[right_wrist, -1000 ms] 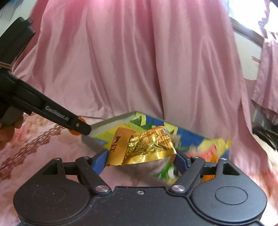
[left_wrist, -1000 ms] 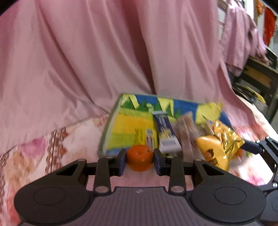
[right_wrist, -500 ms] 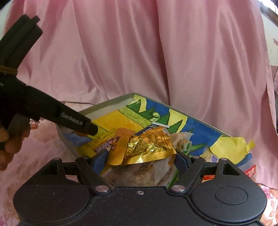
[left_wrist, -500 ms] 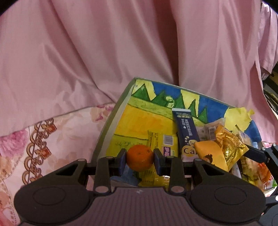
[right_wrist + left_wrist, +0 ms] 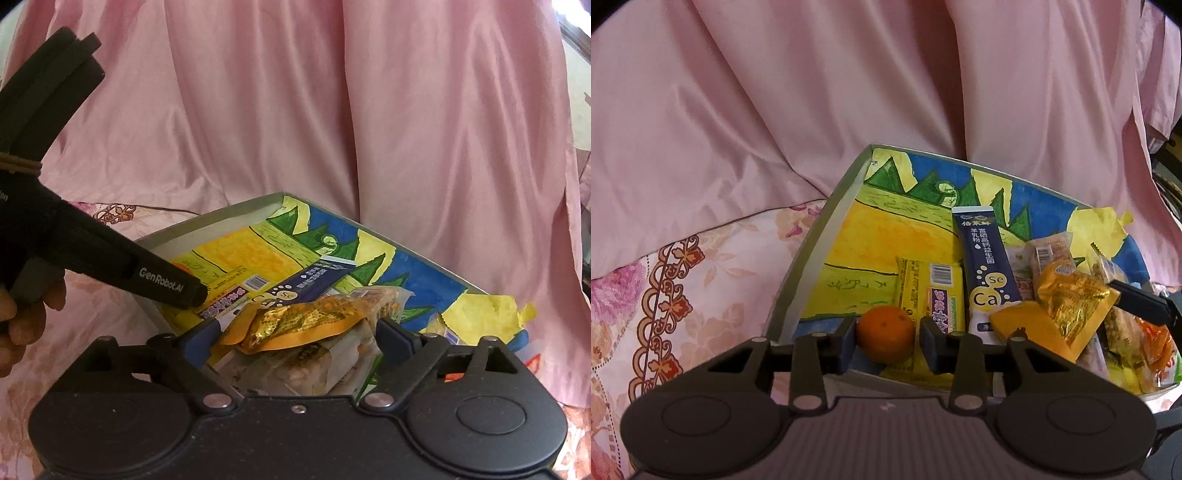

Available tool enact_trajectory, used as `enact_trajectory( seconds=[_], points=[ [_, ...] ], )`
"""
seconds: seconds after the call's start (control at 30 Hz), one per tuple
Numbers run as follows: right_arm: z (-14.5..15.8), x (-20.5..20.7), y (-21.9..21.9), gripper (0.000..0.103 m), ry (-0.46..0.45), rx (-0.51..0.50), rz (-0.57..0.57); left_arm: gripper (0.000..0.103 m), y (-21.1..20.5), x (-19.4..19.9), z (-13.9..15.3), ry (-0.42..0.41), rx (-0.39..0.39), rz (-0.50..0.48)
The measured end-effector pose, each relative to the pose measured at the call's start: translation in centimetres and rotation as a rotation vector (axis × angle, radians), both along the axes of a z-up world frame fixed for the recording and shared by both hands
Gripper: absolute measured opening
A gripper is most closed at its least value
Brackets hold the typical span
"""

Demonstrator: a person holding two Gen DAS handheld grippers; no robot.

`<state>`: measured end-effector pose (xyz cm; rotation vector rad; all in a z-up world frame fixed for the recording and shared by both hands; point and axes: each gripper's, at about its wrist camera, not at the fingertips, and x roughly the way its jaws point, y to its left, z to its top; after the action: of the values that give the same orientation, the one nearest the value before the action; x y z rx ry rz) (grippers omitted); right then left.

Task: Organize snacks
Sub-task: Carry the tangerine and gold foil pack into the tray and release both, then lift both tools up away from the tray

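My left gripper (image 5: 887, 338) has opened; a small orange (image 5: 885, 333) sits between its fingers with a gap on the right side, low inside the painted box (image 5: 812, 254). My right gripper (image 5: 295, 330) has its fingers spread wide around a gold and orange snack packet (image 5: 295, 326), which rests on the pile of snacks in the box (image 5: 207, 225); the right finger stands clear of it. The packet also shows in the left wrist view (image 5: 1067, 310). A dark blue stick pack (image 5: 984, 269) and a yellow bar (image 5: 931, 291) lie in the box.
Pink curtain fabric (image 5: 812, 92) hangs behind the box. A floral cloth (image 5: 683, 295) covers the surface to the left. Several other wrapped snacks (image 5: 1137, 339) fill the box's right side. The left gripper's arm (image 5: 110, 258) crosses the right wrist view.
Both grippers have moved forward and down over the box. The left fingers have parted from the orange. The right fingers have widened and the gold packet has sunk onto the pile.
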<state>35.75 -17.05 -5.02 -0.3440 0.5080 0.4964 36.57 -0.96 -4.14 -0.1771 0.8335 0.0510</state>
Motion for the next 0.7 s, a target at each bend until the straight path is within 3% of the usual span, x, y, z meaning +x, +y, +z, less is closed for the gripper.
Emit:
enact_trajectory(
  seconds=[0.37,0.53,0.7],
  points=[
    [1.2,0.0,-0.4,0.100,0.020,0.046,-0.043,0.070,1.2,-1.0,1.7,-0.044,-0.056,0.028],
    [2.5,-1.2,-0.9,0.101,-0.025,0.048,-0.074,0.081,1.9,-2.3,3.1,-0.098,-0.102,0.037],
    [4.9,-3.2,-2.1,0.102,-0.077,0.120,-0.129,0.089,2.5,-4.4,5.0,-0.166,-0.100,0.039]
  ],
)
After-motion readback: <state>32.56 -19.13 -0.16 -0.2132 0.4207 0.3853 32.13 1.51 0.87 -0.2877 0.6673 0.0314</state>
